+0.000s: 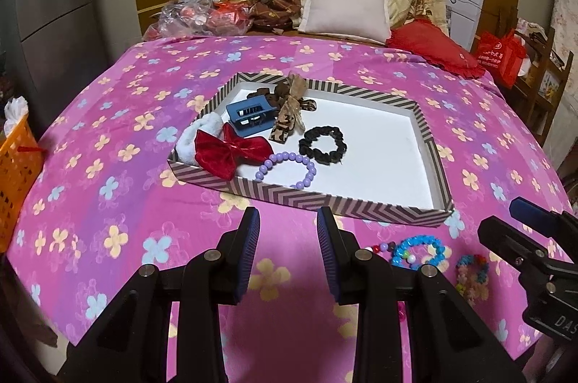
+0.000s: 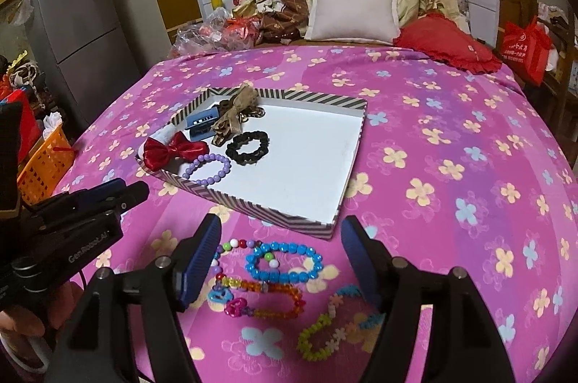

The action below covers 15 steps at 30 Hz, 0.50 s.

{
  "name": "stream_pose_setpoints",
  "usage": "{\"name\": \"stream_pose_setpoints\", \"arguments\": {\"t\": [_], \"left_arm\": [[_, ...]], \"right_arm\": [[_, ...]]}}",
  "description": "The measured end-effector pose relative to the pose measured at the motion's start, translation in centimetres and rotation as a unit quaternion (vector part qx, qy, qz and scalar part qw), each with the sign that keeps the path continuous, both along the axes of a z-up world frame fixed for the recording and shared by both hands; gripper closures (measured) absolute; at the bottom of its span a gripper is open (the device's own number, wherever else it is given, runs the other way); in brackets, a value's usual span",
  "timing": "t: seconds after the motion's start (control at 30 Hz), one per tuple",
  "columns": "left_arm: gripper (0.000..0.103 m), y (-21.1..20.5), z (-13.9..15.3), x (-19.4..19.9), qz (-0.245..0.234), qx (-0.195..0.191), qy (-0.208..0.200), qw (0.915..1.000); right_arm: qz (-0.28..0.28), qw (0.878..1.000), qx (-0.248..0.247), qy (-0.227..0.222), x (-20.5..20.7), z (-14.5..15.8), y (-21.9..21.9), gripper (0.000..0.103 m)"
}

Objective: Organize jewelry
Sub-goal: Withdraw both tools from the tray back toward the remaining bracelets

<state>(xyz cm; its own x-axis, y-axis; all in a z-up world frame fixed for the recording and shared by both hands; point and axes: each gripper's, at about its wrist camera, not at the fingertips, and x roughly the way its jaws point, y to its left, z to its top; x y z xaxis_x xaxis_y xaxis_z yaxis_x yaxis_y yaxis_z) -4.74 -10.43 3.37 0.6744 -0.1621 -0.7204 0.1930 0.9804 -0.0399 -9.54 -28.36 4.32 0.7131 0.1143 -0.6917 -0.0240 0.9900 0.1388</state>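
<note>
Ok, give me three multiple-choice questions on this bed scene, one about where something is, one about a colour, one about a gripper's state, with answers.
1. Where does the purple bead bracelet lie?
A. in the striped tray
B. on the bedspread
C. in the orange basket

2. What colour is the bow in the tray?
A. blue
B. red
C. white

3. How is the right gripper?
A. shut on a bracelet
B. shut, empty
C. open, holding nothing

Answers: 1 A, it rests inside the tray's near rim. 2 B, shiny red fabric. 3 C, its fingers stand apart above the bracelets.
</note>
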Motion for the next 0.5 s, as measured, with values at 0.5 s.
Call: {"name": "stream_pose_setpoints", "arguments": {"t": [0.5], "left_arm": [[0.07,-0.9,0.5,-2.7,-0.012,0.005,-0.01,0.9999]], "right_arm": [[-0.004,1.0,-0.009,-0.01,-3.9,0.7,-1.1,0.028]]}}
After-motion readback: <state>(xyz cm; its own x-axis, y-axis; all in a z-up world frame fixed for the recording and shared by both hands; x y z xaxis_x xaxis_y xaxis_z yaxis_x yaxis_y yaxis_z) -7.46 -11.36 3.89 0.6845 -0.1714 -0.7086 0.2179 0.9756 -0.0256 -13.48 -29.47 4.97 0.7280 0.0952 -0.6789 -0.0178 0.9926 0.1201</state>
